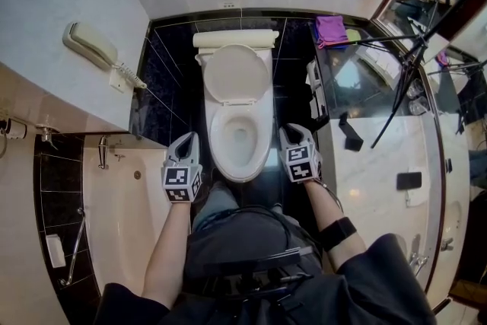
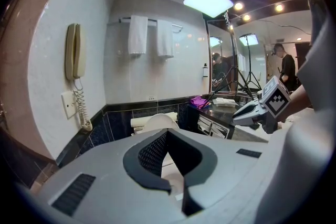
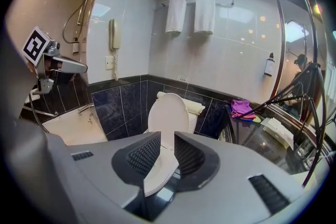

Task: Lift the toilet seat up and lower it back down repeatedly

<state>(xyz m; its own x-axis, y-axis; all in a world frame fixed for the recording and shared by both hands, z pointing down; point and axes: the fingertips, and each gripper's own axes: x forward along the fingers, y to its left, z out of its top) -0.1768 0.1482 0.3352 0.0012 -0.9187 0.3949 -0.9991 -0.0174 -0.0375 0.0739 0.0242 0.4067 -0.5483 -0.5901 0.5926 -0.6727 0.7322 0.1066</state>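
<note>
Toilet seat (image 1: 218, 135): flat on the bowl, lid (image 1: 237, 74) upright behind it.
Right gripper (image 1: 293, 131): just right of the bowl's front edge, my jaws narrowly apart, gripping nothing.
Left gripper (image 1: 189, 138): just left of the bowl, jaws together, empty.
Room: bathtub (image 1: 122, 194) left of the bowl, counter (image 1: 380, 164) right, narrow floor strips between.
</note>
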